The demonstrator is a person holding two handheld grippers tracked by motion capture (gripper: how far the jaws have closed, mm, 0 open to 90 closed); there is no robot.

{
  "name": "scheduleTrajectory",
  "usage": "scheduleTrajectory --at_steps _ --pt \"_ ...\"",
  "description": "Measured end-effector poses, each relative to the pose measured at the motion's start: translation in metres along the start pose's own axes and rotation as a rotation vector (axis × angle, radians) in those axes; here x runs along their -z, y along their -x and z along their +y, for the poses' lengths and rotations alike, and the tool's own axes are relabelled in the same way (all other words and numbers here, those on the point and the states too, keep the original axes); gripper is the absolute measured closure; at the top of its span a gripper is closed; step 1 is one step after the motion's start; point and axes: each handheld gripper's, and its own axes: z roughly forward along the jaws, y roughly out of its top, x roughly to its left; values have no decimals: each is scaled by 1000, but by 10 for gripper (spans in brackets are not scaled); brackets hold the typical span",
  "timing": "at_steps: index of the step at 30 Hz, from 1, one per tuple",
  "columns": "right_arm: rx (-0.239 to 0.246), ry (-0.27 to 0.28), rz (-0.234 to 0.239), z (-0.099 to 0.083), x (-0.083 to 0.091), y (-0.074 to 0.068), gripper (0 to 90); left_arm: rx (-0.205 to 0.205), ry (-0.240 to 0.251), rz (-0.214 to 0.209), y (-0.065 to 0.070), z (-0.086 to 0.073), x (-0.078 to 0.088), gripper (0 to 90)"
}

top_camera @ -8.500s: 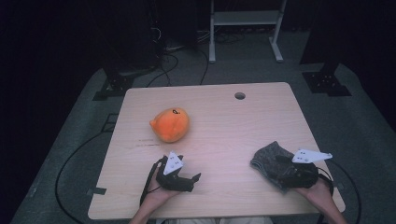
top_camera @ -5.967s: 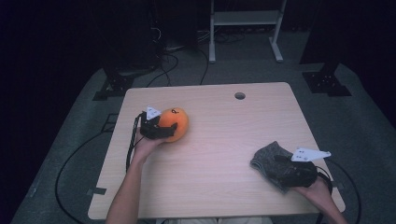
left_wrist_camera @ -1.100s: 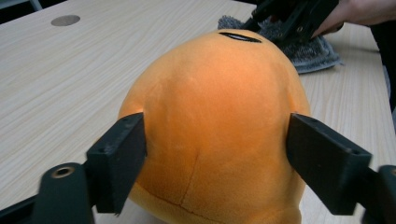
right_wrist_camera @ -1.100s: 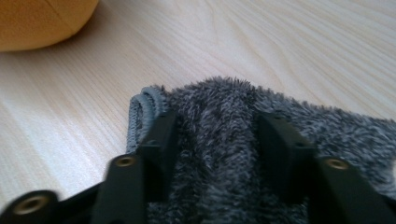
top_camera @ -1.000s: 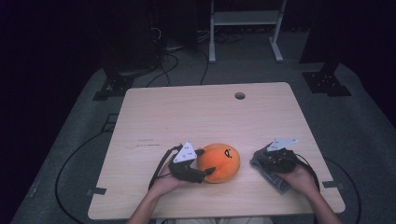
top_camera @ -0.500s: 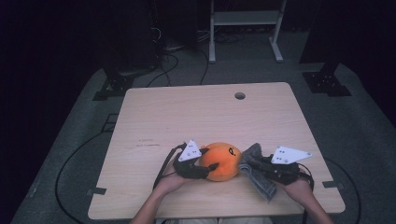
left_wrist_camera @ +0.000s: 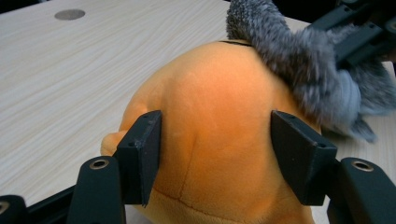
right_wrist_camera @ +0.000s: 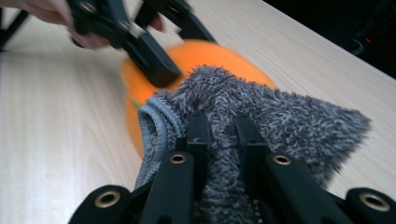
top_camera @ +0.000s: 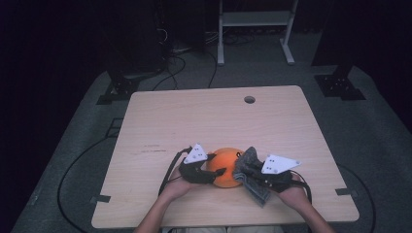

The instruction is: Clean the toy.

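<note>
An orange plush toy [top_camera: 226, 165] sits near the front edge of the wooden table [top_camera: 204, 116]. My left gripper [top_camera: 214, 170] has just been closing and is shut on the toy, its pads [left_wrist_camera: 144, 154] pressing both flanks of the plush toy [left_wrist_camera: 219, 98]. My right gripper [top_camera: 250, 170] is shut on a fuzzy grey cloth [top_camera: 257, 191] and holds it against the toy's right side. In the right gripper view the grey cloth [right_wrist_camera: 289, 116] is bunched between the jaws of the right gripper [right_wrist_camera: 222, 126], with the orange toy [right_wrist_camera: 210, 53] just behind. The grey cloth [left_wrist_camera: 299, 60] drapes over the toy's top.
A round cable hole [top_camera: 249, 99] lies at the back of the table. Black cables [top_camera: 73, 170] trail over the grey floor on the left. A white metal stand [top_camera: 252, 29] is behind the table. Both forearms come in over the front edge.
The right gripper has carried the grey cloth left and upward until it rests against the toy. The left gripper's jaws have closed in on the toy.
</note>
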Motion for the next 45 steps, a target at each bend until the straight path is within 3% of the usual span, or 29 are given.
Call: scheduleTrajectory --at_steps 1,3,6,13,16,20,26,30,32,34,39,43,45 --pt "-25 -15 -28 -7 4 7 787 4 0 -1 -1 0 0 357" --pt "-56 -31 -38 -13 7 12 787 1 0 4 -1 0 0 354" --pt "-62 -37 -39 -16 9 13 787 -2 -1 10 0 0 -1 350" --pt "14 14 58 1 0 -14 787 -19 -10 34 5 2 -3 340" --pt "33 21 73 7 -4 -19 787 -29 -14 36 7 2 -3 343" --pt "10 15 63 4 -5 -12 788 -37 -19 32 8 1 -1 346" --pt "-59 -21 -21 -16 8 11 787 -57 -19 28 10 -1 0 345" --pt "-101 -46 -38 -24 12 20 787 -91 -19 15 14 -2 2 346" --pt "-123 -45 -34 -27 17 23 786 -140 -27 0 19 -3 4 346" --pt "-124 -33 -28 -25 19 22 786 -151 -29 -4 20 -3 5 345" --pt "-82 57 41 -1 18 7 786 -214 -45 -22 30 -4 5 346" --pt "-46 59 66 16 6 0 787 -246 -56 -36 34 -4 7 338" --pt "-46 55 69 17 3 1 787 -240 -48 -40 32 -2 10 315"
